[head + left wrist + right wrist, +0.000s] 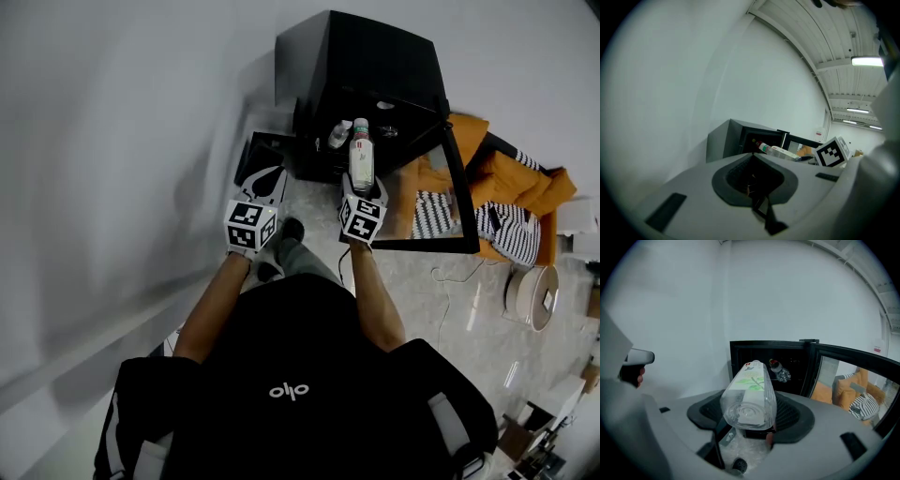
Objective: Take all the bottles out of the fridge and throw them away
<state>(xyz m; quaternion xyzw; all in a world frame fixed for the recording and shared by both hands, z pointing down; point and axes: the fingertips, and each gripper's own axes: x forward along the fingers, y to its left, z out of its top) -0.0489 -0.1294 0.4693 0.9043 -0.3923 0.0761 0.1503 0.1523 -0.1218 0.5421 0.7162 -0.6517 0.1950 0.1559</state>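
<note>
Black fridge, clear bottle, orange sofa

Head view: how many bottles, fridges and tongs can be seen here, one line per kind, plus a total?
Bottles: 2, the held bottle in the right tongs and the second bottle inside the fridge.
Fridge: 1, door open.
Tongs: 2, the left tongs shut and empty.
Total: 5
</note>
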